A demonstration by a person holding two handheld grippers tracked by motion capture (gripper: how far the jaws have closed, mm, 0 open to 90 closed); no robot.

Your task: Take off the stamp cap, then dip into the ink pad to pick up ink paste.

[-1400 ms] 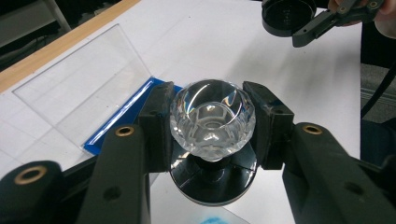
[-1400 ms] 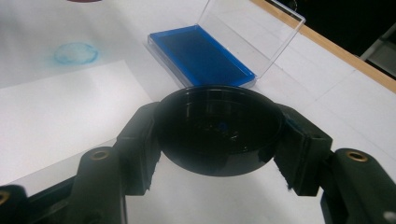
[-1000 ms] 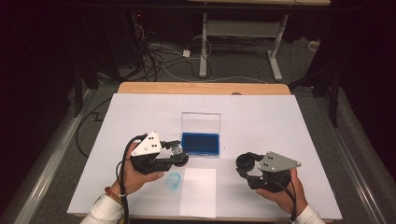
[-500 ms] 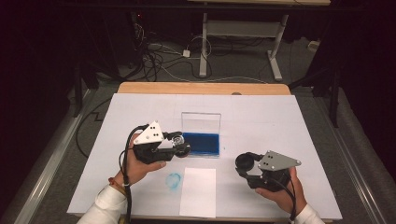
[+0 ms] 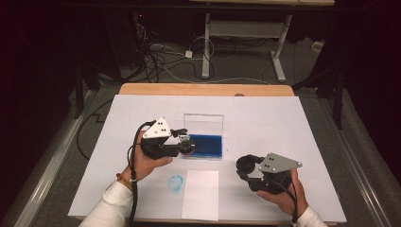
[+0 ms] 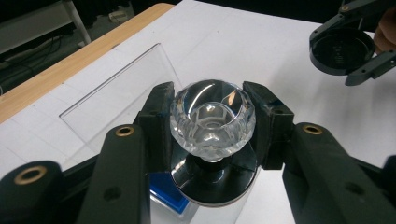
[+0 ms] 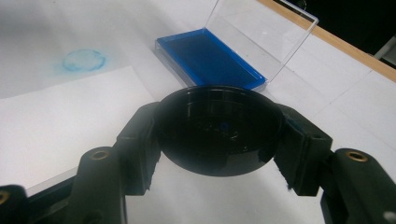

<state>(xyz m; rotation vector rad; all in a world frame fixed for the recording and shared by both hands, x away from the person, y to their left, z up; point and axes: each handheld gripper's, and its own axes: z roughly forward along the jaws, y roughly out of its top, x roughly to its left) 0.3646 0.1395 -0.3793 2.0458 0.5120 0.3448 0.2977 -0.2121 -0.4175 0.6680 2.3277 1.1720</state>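
The stamp (image 6: 212, 122), pinched by its clear knob in my left gripper (image 5: 182, 144), had travelled from above the blue smudge (image 5: 175, 182) near the white sheet (image 5: 201, 194) up to the ink pad (image 5: 204, 145)'s left edge (re-inking, I judged, before a proper print). My right gripper (image 5: 246, 165) hadn't budged, clamped on the black cap (image 7: 219, 130), well apart from the pad.

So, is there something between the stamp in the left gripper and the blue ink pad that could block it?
Nothing visible does. The left gripper holds the stamp at the left end of the ink pad. The clear lid stands open behind the pad. The right gripper holds the black cap off to the side.
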